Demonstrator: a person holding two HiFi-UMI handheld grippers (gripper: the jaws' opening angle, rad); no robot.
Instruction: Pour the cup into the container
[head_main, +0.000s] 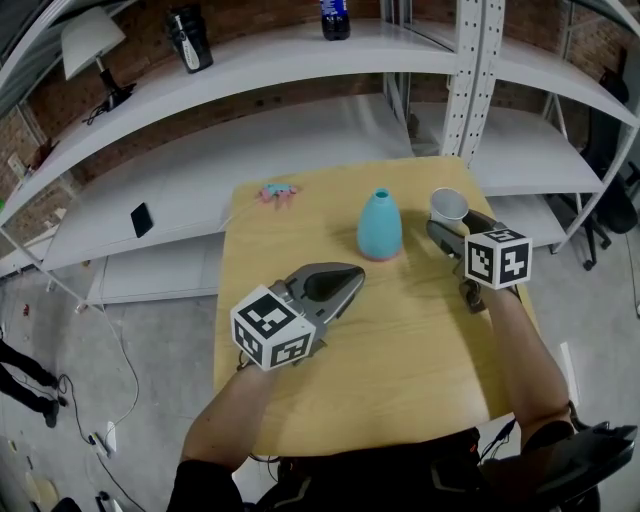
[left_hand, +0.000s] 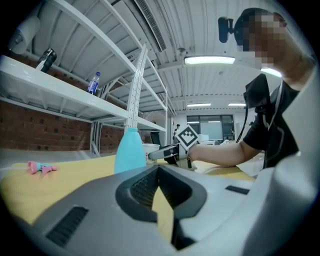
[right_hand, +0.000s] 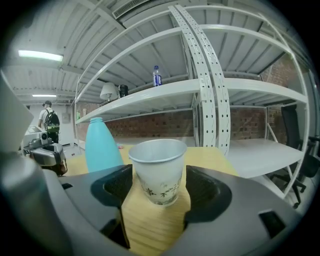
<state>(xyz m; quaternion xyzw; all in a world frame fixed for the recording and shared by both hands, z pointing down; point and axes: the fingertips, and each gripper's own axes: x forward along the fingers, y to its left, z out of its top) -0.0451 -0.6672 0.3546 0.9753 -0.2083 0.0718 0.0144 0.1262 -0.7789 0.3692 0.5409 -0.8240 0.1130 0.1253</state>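
Note:
A white paper cup (head_main: 448, 205) stands upright on the wooden table (head_main: 400, 350) at the far right. My right gripper (head_main: 440, 232) sits around it. In the right gripper view the cup (right_hand: 159, 170) is between the jaws of the right gripper (right_hand: 159, 176), which stand wide and do not squeeze it. A light blue bottle-shaped container (head_main: 380, 225) stands just left of the cup, also seen as the container (right_hand: 102, 145). My left gripper (head_main: 345, 280) rests low near the table's middle, shut and empty, pointing at the container (left_hand: 129, 150).
A small pink object (head_main: 278, 192) lies at the table's far left corner. White shelving rises behind the table, with a dark bottle (head_main: 335, 18), a lamp (head_main: 90, 40) and a phone (head_main: 141, 219) on it. A perforated upright post (head_main: 475, 70) stands behind the cup.

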